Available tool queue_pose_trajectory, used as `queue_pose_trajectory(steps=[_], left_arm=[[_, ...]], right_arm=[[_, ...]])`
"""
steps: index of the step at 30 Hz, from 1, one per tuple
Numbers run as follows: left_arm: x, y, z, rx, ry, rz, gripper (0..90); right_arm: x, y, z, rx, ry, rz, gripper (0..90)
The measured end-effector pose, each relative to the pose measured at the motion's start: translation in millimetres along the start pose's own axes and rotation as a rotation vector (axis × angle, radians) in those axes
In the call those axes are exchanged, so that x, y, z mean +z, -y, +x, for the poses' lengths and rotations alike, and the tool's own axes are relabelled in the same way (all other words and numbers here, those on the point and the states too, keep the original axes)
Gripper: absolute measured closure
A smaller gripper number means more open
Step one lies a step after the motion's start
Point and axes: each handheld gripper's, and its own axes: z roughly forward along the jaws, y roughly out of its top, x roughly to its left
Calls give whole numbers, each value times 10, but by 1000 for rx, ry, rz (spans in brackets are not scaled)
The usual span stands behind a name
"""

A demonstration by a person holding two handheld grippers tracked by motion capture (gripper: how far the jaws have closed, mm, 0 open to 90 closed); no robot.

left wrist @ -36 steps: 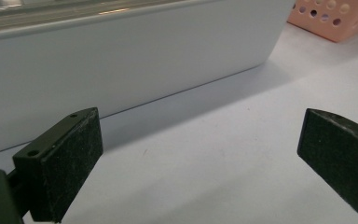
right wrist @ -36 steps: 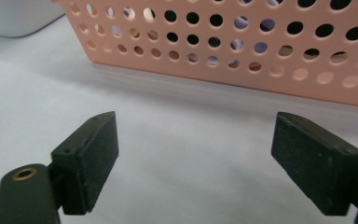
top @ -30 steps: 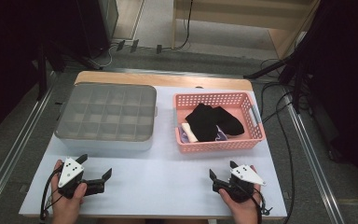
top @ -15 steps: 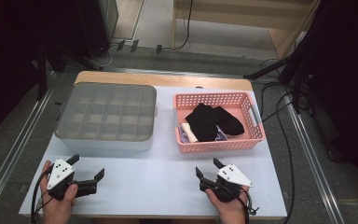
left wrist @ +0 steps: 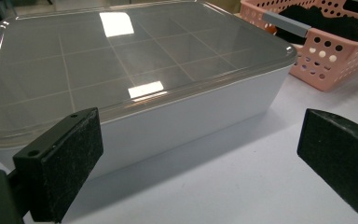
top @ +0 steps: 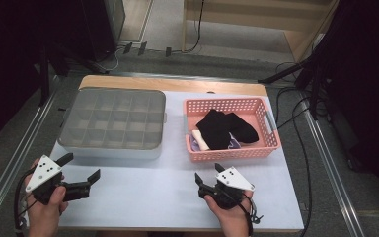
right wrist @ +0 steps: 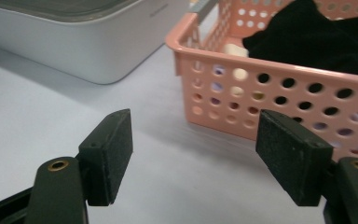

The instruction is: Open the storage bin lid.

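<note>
From the high view, the left gripper [top: 81, 167] sits just in front of the near left corner of the lidded box [top: 112, 123], jaws spread wide with nothing between them. The right gripper [top: 207, 177] rests in front of the pink basket [top: 232, 153], which stands just to the right of the box; its jaws are also apart and empty. Inside the basket lie black socks [top: 224, 127] over some pale and purple cloth [top: 200, 140]. Both hands are low on the white table [top: 148, 192], near its front edge.

In the left gripper view, the two black pads [left wrist: 67, 163] stand far apart, framing the box's near side wall. The clear lid [left wrist: 121, 60] is on, its divided compartments visible beneath, and the basket peeks in beyond the box's far corner.

In the right gripper view, the jaws are open and hold nothing, aimed at the basket's perforated wall [right wrist: 279, 93], with the black socks [right wrist: 317, 37] heaped above the rim and the box to the left.

The likely trouble: reaching for the socks at this low angle could catch the basket's rim and shove the light basket away from the box, or a pinch could drag up the cloth underneath too.
</note>
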Motion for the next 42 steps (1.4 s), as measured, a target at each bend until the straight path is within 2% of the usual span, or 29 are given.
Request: queue_pose_trajectory(steps=[3, 5, 7, 10, 14, 19, 25, 31, 33, 35, 37, 38, 42], left_arm=[[17, -14, 67, -6, -4, 9, 5], [48, -22, 165, -30, -6, 14, 5], [52, -15, 191, -32, -9, 17, 5], [51, 20, 284, -29, -36, 24, 5], [49, 29, 367, -49, -52, 22, 5], [55, 42, 551, -74, -89, 15, 5], [142, 82, 728, -112, -96, 29, 5], [208, 43, 835, -131, -104, 17, 5], [218, 35, 851, -135, -102, 14, 5], [268, 5, 894, -157, -100, 31, 5], [291, -2, 905, -156, -98, 36, 5], [339, -9, 917, -153, -105, 54, 5], [402, 3, 948, -166, -107, 62, 5]], right_arm=[[46, -42, 90, -3, -20, -6, 281], [78, -71, 145, 12, -32, -9, 288], [120, -104, 201, 14, -41, -8, 288], [175, -166, 288, 7, -50, -20, 287], [255, -242, 395, 29, -54, -39, 299], [356, -308, 532, 47, -66, -43, 298], [534, -417, 712, 67, -80, -51, 276], [718, -509, 787, 80, -70, -38, 268], [780, -543, 791, 101, -73, -37, 263], [840, -579, 803, 109, -60, -42, 264], [897, -614, 820, 110, -44, -39, 265], [923, -629, 831, 113, -35, -41, 268], [1016, -672, 842, 128, -28, -39, 269]])
